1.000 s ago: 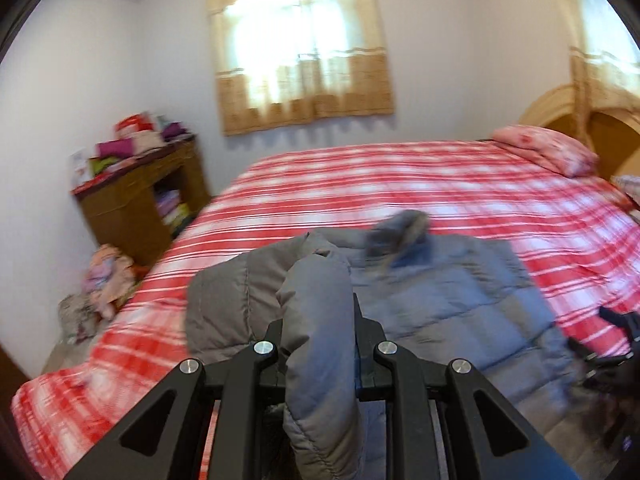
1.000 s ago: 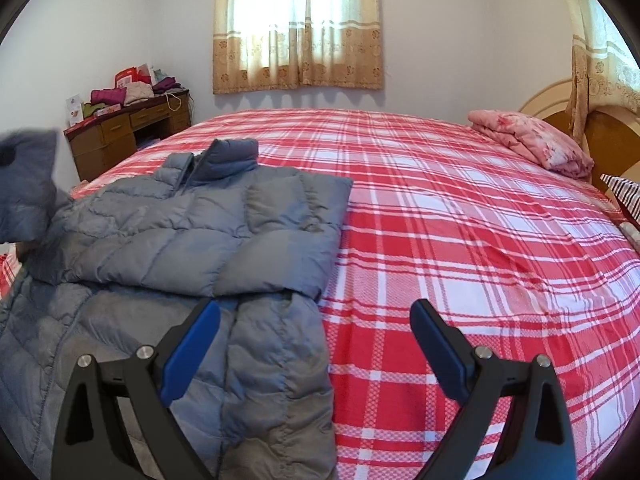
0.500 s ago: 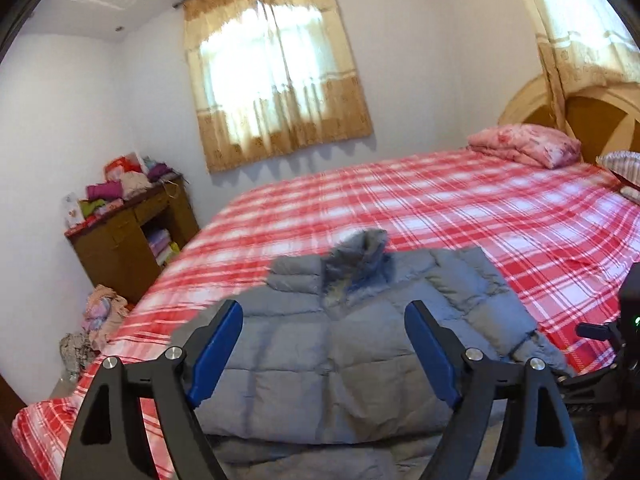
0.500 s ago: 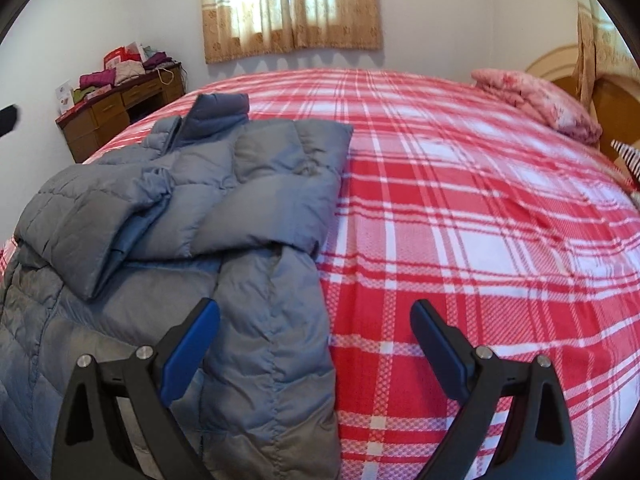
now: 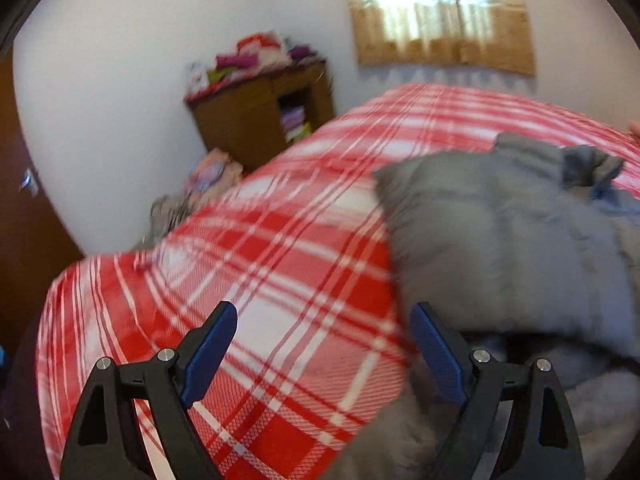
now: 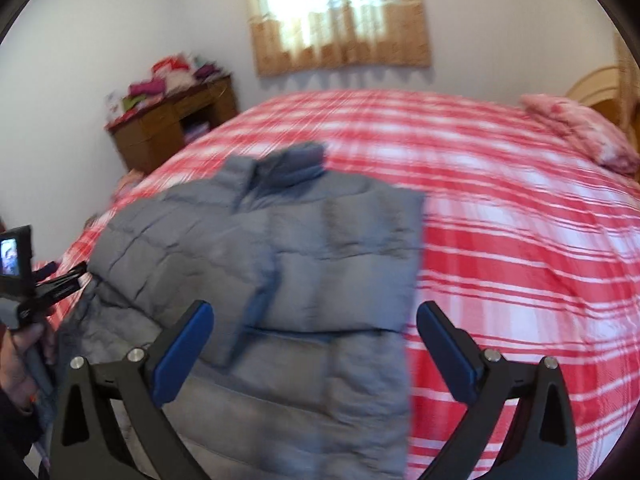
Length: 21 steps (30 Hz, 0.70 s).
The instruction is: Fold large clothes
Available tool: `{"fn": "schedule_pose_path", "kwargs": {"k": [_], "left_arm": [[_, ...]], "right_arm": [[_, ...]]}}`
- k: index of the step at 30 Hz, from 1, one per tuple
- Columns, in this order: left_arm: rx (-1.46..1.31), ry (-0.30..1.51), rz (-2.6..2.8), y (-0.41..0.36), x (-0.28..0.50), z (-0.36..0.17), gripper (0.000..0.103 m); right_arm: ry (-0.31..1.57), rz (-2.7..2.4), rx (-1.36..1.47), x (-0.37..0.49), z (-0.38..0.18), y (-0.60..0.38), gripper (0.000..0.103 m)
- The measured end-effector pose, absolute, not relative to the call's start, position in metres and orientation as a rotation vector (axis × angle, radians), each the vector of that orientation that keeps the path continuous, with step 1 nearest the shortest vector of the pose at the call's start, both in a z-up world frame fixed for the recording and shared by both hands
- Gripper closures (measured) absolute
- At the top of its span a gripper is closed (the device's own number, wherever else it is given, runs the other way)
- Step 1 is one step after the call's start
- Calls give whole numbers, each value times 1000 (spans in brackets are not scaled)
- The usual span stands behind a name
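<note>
with both sleeves folded in, grey puffer jacket on plaid bed

The left claw is showing two black angular arms with triangular cut-outs, each ending in a blue pad, and silver round screws are sitting at the joints. The right claw is looking the same: black frame, blue fingertips, four silver screws. In the right wrist view a small black camera with a lit screen is riding on the left tool's black handle, and a dark sleeve is showing at the edge.
</note>
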<state>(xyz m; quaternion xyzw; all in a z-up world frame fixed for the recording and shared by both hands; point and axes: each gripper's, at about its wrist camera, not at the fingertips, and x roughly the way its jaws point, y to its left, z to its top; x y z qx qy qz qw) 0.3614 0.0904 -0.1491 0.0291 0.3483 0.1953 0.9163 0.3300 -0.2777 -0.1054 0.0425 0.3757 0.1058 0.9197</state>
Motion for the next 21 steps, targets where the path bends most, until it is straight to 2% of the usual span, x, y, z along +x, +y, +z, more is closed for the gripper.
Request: {"fn": "schedule_pose_path", "kwargs": {"k": [1, 5, 7, 8, 9, 10, 11, 12, 15, 21], "left_arm": [[62, 736, 414, 92, 365, -158, 14], [23, 803, 430, 104, 372, -177, 14], [-11, 809, 428, 110, 371, -180, 14], [-25, 808, 428, 113, 370, -181, 14], [-33, 807, 425, 114, 369, -182, 14], [-35, 807, 421, 114, 369, -182, 14], [-37, 808, 418, 114, 368, -182, 14], [-40, 808, 416, 114, 368, -183, 14], [-39, 812, 415, 114, 369, -183, 14], [-44, 815, 411, 113, 368, -183, 14]], "right_arm": [[805, 240, 85, 337, -112, -269, 1], [946, 316, 120, 360, -144, -237, 24], [984, 345, 128, 362, -156, -225, 40], [991, 357, 121, 361, -158, -222, 58], [978, 340, 89, 359, -157, -217, 67], [965, 319, 58, 356, -155, -215, 69], [956, 311, 40, 354, -153, -214, 78], [945, 306, 28, 352, -150, -215, 82], [900, 248, -19, 349, -138, -221, 86], [911, 133, 5, 354, -135, -256, 87]]}}
